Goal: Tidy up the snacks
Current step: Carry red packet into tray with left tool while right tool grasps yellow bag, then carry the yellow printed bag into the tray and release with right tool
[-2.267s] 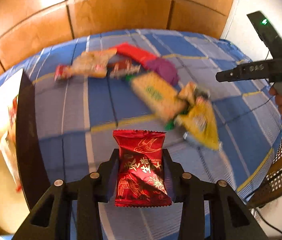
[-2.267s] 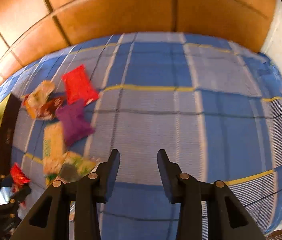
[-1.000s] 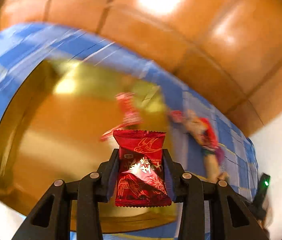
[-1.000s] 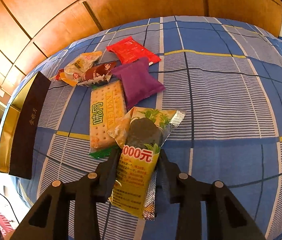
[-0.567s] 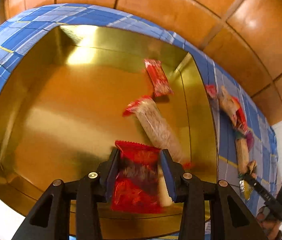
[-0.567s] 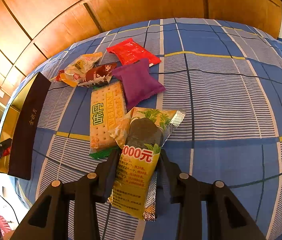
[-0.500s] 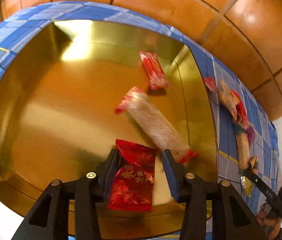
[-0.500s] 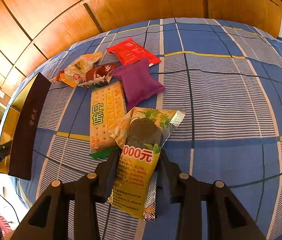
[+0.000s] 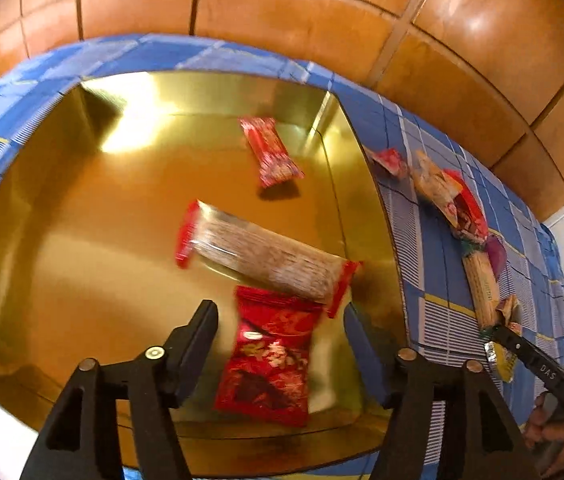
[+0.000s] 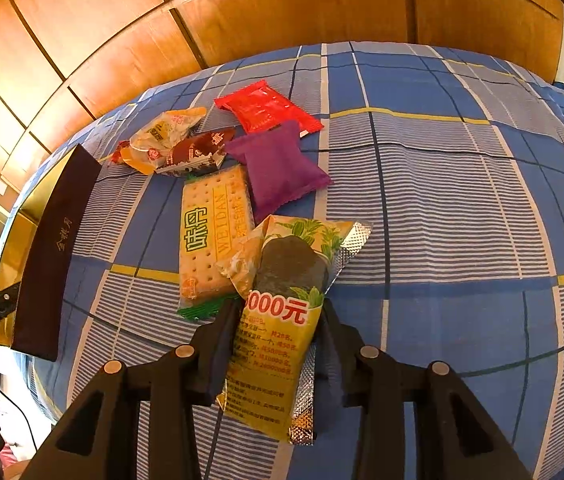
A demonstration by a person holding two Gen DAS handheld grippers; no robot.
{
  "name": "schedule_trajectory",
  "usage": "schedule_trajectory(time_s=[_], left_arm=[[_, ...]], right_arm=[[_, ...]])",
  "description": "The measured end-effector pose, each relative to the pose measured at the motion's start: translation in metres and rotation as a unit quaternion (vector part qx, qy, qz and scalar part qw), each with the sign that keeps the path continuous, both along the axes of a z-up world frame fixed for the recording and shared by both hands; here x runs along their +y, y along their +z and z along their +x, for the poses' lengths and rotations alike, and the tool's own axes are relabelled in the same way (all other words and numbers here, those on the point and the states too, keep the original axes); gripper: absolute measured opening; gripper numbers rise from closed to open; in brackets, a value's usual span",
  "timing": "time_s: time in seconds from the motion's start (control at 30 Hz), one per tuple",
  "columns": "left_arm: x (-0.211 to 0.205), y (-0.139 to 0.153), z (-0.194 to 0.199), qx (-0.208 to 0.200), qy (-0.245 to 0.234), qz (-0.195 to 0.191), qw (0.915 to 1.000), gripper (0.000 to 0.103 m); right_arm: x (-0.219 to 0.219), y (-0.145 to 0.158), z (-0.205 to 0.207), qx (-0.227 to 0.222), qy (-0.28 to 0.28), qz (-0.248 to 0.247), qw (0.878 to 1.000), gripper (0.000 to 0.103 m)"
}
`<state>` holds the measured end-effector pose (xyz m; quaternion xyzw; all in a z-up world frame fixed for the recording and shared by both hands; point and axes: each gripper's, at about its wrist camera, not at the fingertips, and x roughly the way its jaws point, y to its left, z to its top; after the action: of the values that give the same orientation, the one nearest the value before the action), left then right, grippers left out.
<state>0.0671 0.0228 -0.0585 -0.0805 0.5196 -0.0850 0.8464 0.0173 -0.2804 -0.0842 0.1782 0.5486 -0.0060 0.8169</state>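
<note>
With three snacks in the gold tray [image 9: 61,240], my left gripper [image 9: 279,320] had just been opening off the red packet [image 9: 269,360] between its jaws, my right gripper [image 10: 277,320] pinched the yellow packet [image 10: 277,320], and five lay on the bedspread [image 10: 462,208].

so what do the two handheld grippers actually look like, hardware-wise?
Both are matte black. The left gripper and the right gripper each have two flat tapered fingers on angular open-frame arms with silver round fasteners. Seen from the left wrist view, the right gripper carries white "DAS" lettering on one finger and a lit green LED on its body. No sleeves show, and no cable attached to either gripper.
</note>
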Motion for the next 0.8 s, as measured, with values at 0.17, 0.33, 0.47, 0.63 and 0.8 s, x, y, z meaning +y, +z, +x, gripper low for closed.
schedule_trajectory(time_s=[0.17, 0.33, 0.47, 0.63, 0.8], left_arm=[[0.013, 0.009, -0.012, -0.03, 0.013, 0.024, 0.9992, 0.07], [0.026, 0.015, -0.022, -0.046, 0.027, 0.037, 0.9979, 0.07], [0.031, 0.015, -0.024, -0.046, 0.037, 0.042, 0.9974, 0.07], [0.035, 0.015, -0.026, -0.05, 0.042, 0.044, 0.9969, 0.07], [0.038, 0.014, -0.026, -0.048, 0.045, 0.043, 0.9969, 0.07]], right_arm=[[0.002, 0.002, -0.001, -0.005, 0.001, -0.007, 1.0, 0.036], [0.002, 0.004, -0.006, -0.007, -0.002, -0.007, 1.0, 0.032], [0.001, 0.009, -0.011, -0.005, 0.001, -0.006, 1.0, 0.028], [0.0, 0.015, -0.019, -0.007, 0.002, -0.001, 1.0, 0.027], [0.003, 0.028, -0.02, -0.023, 0.006, 0.006, 1.0, 0.027]])
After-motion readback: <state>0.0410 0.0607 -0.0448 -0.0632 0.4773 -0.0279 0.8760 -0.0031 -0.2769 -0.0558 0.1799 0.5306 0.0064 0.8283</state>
